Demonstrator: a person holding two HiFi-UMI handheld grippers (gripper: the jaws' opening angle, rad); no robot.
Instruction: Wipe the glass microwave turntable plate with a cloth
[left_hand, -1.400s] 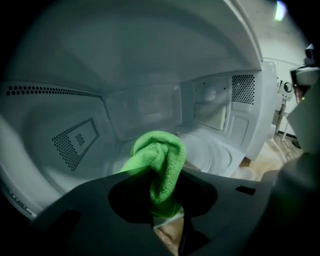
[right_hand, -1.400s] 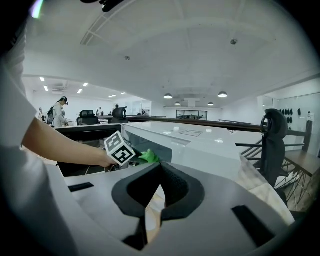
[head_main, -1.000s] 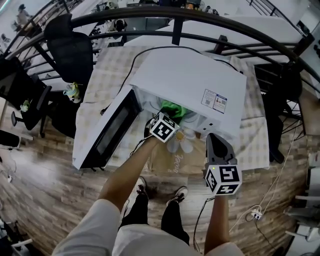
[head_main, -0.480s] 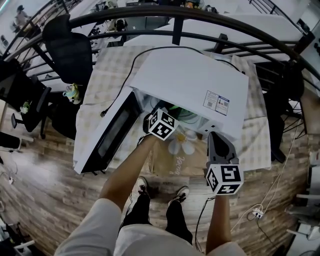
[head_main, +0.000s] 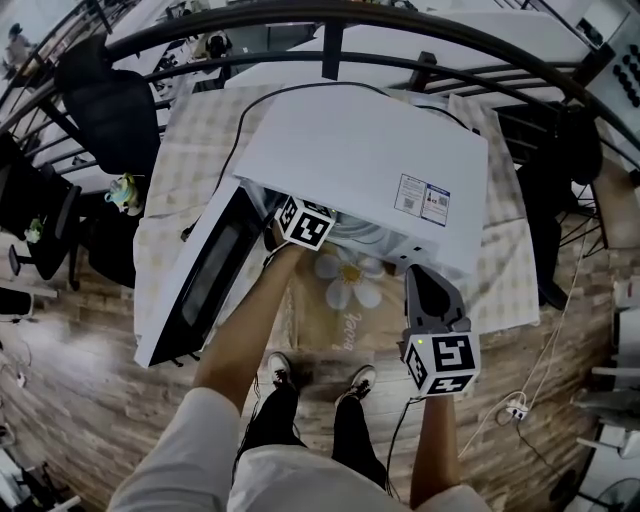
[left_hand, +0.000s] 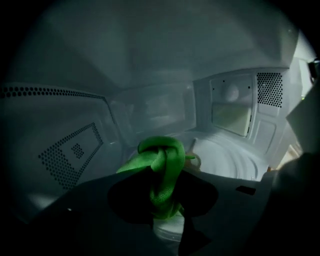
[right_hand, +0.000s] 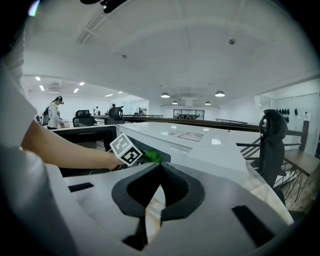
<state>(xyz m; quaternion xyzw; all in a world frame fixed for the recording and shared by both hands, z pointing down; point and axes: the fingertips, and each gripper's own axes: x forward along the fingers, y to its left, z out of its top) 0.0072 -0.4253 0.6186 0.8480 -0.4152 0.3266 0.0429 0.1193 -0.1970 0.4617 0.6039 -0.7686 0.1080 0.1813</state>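
Observation:
The white microwave (head_main: 365, 165) stands with its door (head_main: 195, 285) swung open to the left. My left gripper reaches into the cavity; in the head view only its marker cube (head_main: 305, 222) shows at the opening. Inside, the left gripper (left_hand: 164, 197) is shut on a bunched green cloth (left_hand: 161, 162), held just above the front left of the round glass turntable plate (left_hand: 230, 160). My right gripper (head_main: 418, 272) hangs outside, in front of the microwave's right corner, shut and empty (right_hand: 160, 167). From there I see the green cloth (right_hand: 150, 156) beside the left cube (right_hand: 125, 149).
The microwave sits on a checked tablecloth (head_main: 500, 290) with a daisy print (head_main: 345, 278) at the front edge. A black cable (head_main: 240, 140) runs along the left of the microwave. A black railing (head_main: 330, 15) curves behind the table, and an office chair (head_main: 110, 105) stands at the left.
My left gripper has pushed deeper into the microwave with the cloth, which no longer shows in the head view. The right gripper has barely moved.

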